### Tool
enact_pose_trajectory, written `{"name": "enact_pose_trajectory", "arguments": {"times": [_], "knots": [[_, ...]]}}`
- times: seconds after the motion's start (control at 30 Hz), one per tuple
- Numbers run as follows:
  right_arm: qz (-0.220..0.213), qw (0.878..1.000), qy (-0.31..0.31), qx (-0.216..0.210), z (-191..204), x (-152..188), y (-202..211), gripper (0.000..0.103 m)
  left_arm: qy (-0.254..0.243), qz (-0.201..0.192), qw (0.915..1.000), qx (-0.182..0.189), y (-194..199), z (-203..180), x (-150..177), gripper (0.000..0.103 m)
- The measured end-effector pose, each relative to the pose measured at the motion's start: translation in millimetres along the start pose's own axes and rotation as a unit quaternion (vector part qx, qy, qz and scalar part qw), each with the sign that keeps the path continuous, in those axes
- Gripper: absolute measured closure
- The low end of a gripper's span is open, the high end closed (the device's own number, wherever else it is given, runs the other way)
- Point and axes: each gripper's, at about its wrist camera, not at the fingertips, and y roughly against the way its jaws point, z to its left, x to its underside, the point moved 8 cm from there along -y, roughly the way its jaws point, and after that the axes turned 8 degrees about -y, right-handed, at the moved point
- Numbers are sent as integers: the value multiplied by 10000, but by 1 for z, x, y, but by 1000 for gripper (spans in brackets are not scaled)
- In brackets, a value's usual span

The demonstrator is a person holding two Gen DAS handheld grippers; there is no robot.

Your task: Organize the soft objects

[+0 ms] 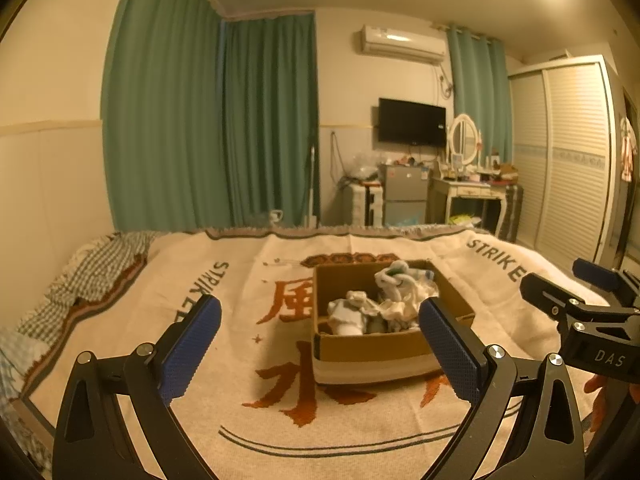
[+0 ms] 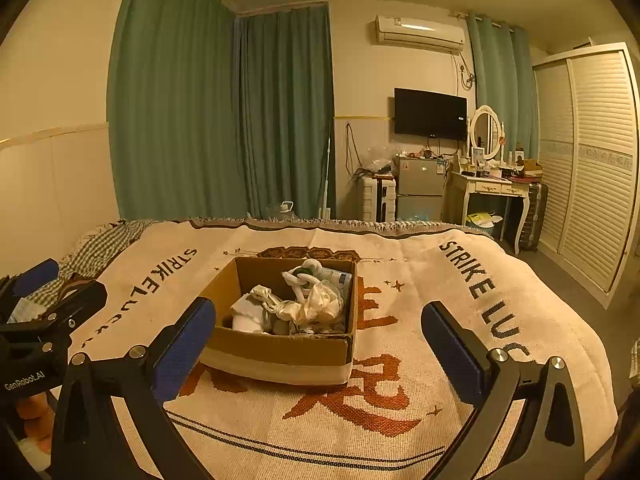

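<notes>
At far left a checked cloth (image 1: 100,264) lies crumpled on the bed edge. The left gripper (image 1: 320,344) hangs over a woven blanket (image 1: 248,420) with orange characters; its jaws stand wide, holding nothing, the blue pads (image 1: 188,352) ribbed. Ahead of it sits a rectangular cardboard box (image 1: 372,348), open at the top, with pale soft socks (image 1: 384,304) bunched inside. The right gripper (image 2: 318,348) is also spread wide and empty, and the box (image 2: 280,354) lies between its fingers. A slatted wardrobe (image 2: 596,160) stands at right.

A home bedroom: blanket-covered bed (image 2: 400,420), green curtains (image 2: 224,112), wardrobe (image 2: 592,160), dressing table (image 2: 492,188), wall television (image 2: 430,114).
</notes>
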Motion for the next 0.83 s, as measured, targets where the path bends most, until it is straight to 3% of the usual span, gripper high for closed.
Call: {"name": "enact_pose_trajectory", "arguments": {"times": [0.83], "knots": [[82, 10000, -20, -16, 0, 6, -4, 0, -39, 51, 10000, -57, -2, 4, -2, 2]]}}
